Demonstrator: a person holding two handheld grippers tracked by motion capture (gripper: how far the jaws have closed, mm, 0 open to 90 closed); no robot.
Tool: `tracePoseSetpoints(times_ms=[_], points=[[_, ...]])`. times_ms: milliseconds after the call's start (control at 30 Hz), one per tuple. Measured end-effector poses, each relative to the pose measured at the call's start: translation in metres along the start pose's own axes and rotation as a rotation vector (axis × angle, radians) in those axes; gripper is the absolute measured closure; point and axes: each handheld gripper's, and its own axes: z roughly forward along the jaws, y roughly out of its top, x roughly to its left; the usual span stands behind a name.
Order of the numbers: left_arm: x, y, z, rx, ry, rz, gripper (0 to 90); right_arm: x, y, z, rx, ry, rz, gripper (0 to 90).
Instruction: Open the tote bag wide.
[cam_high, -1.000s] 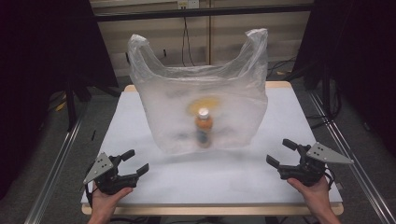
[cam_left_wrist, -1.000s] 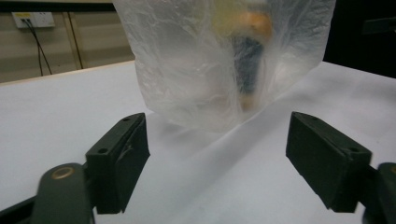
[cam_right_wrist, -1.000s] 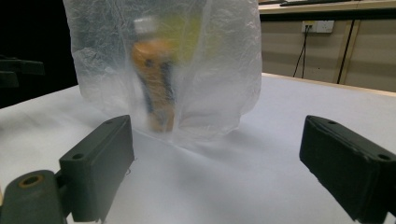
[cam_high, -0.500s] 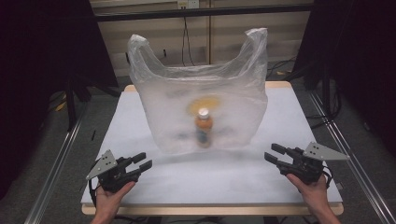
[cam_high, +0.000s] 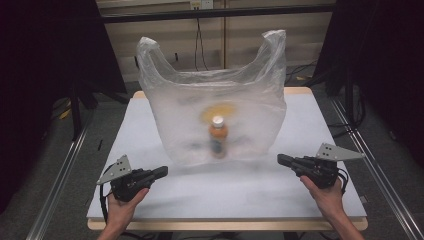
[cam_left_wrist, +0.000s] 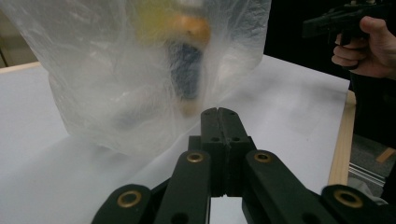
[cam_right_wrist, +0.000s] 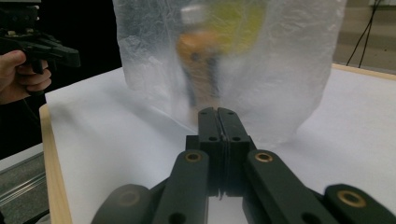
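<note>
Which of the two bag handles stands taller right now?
The handle on the right gripper's side. Its loop rises higher than the left handle, which sits a little lower on the plastic bag.

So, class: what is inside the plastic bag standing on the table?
Through the cloudy plastic bag an upright bottle shows, white cap, orange body, with a yellow shape behind it. The plastic blurs the label and anything else.
</note>
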Motion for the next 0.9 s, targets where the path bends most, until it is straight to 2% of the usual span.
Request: tracePoseSetpoints(times_ms=[67,133,167,200,233,267,333,367,400,433,533,567,600,633,667,700,800,833,900], points=[[0.001,0.002,0.001,-0.001,-0.005,0.006,90.0,0.000,0.002,0.001,-0.003,0.015,0.003,90.0],[0.001,0.005,0.004,0.009,-0.055,0.010,90.0,0.002,0.007,0.003,-0.001,0.016,-0.006,90.0],[-0.002,0.008,0.005,0.015,-0.020,0.018,90.0,0.002,0.010,0.004,-0.004,0.026,-0.005,90.0],[-0.001,0.011,0.006,0.018,-0.052,0.027,90.0,0.002,0.018,0.006,-0.003,0.039,0.000,90.0],[-0.003,0.018,0.009,0.015,-0.053,0.048,90.0,0.002,0.021,0.007,-0.008,0.045,-0.003,90.0],[-0.003,0.018,0.009,0.015,-0.053,0.048,90.0,0.002,0.021,0.007,-0.008,0.045,-0.003,90.0],[-0.005,0.030,0.013,0.006,-0.066,0.074,90.0,0.002,0.032,0.012,-0.024,0.059,-0.006,90.0],[-0.005,0.030,0.013,0.006,-0.066,0.074,90.0,0.002,0.036,0.014,-0.025,0.062,-0.008,90.0],[-0.006,0.039,0.016,-0.015,-0.080,0.069,90.0,0.002,0.039,0.016,-0.032,0.070,-0.006,90.0],[-0.006,0.043,0.018,-0.016,-0.078,0.057,90.0,0.002,0.041,0.018,-0.036,0.070,-0.008,90.0],[-0.005,0.050,0.021,-0.039,-0.087,0.036,90.0,0.002,0.047,0.020,-0.044,0.073,-0.009,90.0],[-0.005,0.057,0.023,-0.040,-0.100,0.045,90.0,0.003,0.053,0.022,-0.058,0.086,-0.010,90.0],[-0.005,0.057,0.023,-0.040,-0.100,0.045,90.0,0.004,0.056,0.023,-0.059,0.093,-0.013,90.0],[-0.003,0.064,0.027,-0.037,-0.125,0.061,90.0,0.006,0.060,0.024,-0.062,0.091,-0.021,90.0],[-0.003,0.064,0.027,-0.037,-0.125,0.061,90.0,0.007,0.064,0.025,-0.057,0.084,-0.027,90.0],[-0.003,0.070,0.029,-0.035,-0.111,0.077,90.0,0.009,0.068,0.026,-0.059,0.087,-0.028,90.0],[0.000,0.076,0.031,-0.049,-0.115,0.072,90.0,0.010,0.077,0.028,-0.065,0.098,-0.036,90.0],[0.002,0.080,0.033,-0.047,-0.102,0.063,90.0,0.011,0.087,0.030,-0.072,0.101,-0.043,90.0],[0.003,0.084,0.033,-0.051,-0.104,0.068,90.0,0.011,0.090,0.031,-0.076,0.106,-0.046,90.0]])
